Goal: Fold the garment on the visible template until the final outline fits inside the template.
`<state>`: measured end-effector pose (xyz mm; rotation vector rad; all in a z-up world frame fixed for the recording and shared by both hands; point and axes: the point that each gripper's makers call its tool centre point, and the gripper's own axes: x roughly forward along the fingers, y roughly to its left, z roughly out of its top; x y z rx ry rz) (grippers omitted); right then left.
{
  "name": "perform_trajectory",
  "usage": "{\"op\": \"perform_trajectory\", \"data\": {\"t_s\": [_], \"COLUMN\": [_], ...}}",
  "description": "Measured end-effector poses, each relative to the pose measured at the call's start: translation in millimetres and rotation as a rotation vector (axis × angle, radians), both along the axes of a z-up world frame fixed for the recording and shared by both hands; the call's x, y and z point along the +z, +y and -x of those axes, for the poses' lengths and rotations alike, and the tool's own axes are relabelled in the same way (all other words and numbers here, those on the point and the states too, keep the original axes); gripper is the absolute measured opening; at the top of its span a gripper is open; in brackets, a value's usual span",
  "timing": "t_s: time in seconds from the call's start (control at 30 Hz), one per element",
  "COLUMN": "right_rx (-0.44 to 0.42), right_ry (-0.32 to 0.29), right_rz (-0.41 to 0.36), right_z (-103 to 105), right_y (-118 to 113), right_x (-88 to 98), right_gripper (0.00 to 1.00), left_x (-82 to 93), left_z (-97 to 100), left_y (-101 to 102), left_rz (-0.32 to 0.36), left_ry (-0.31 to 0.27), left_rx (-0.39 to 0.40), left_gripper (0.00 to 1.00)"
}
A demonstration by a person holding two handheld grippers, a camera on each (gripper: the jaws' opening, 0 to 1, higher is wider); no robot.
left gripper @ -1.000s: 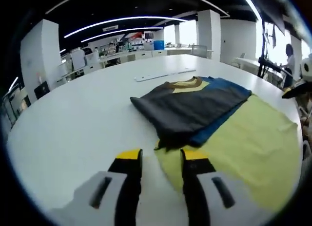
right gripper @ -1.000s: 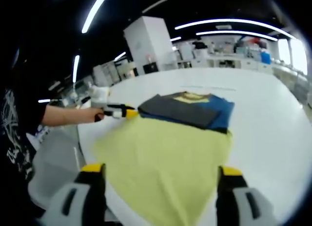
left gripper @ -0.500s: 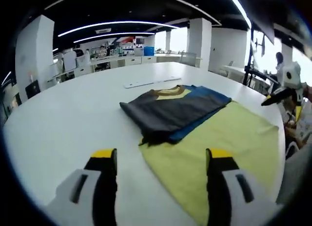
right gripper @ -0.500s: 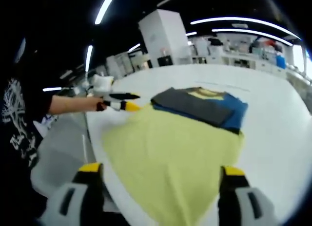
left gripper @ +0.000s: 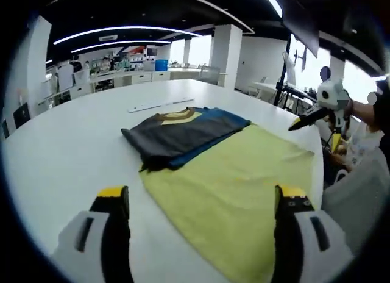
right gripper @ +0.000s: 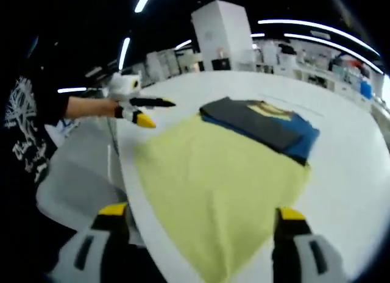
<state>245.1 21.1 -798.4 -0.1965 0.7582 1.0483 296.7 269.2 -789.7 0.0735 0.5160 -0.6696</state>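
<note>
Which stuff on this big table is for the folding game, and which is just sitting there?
For the folding:
- folded garment, grey and blue
- yellow template under it
- left tongs, open
- right tongs, open

Just lying about:
- long white strip beyond the garment
- white table

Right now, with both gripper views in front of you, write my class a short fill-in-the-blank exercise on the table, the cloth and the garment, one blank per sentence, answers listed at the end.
1. The folded garment lies on a flat cloth whose colour is ____.
2. Both rest on a large table whose top is ____.
3. The jaws of the left gripper stand wide ____, with nothing between them.
4. The garment's top layer is dark grey, and the layer showing beneath its edge is ____.

Answers: yellow; white; open; blue
</note>
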Motion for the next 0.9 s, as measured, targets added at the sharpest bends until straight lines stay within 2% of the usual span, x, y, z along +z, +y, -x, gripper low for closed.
{"op": "perform_trajectory", "data": {"t_s": [0.23,0.4,0.57,0.67,0.73,0.8,0.9], "right_rx": [0.060,0.091,0.100,0.116,0.140,0.149,0.155], "right_ry": [-0.009,0.013,0.016,-0.009,-0.021,-0.015,-0.021], "right_rz": [0.047,0.083,0.116,0.146,0.158,0.149,0.152], "right_z": [12,19,22,22,23,25,26], "right_y": [-1,-7,-12,-15,-15,-14,-15], "right_x": [-5.6,-15.7,-24.5,-28.0,-29.7,-30.0,-32.2], "right_gripper": [0.96,0.94,0.89,0.86,0.83,0.81,0.76], "left_x": [-2.0,-10.9,-19.8,-27.7,-33.2,-38.7,-39.3], "left_z": [25.9,47.0,61.7,73.4,79.5,84.8,91.8], "left_y": [-16,-23,-22,-21,-19,-16,-19], "left_rz": [-0.016,-0.028,-0.051,-0.095,-0.122,-0.165,-0.177], "left_ry": [0.023,0.083,0.105,0.123,0.143,0.142,0.138], "left_rx": [-0.094,-0.153,-0.191,-0.251,-0.264,-0.291,-0.324], "left_gripper": [0.98,0.91,0.85,0.81,0.71,0.70,0.69]}}
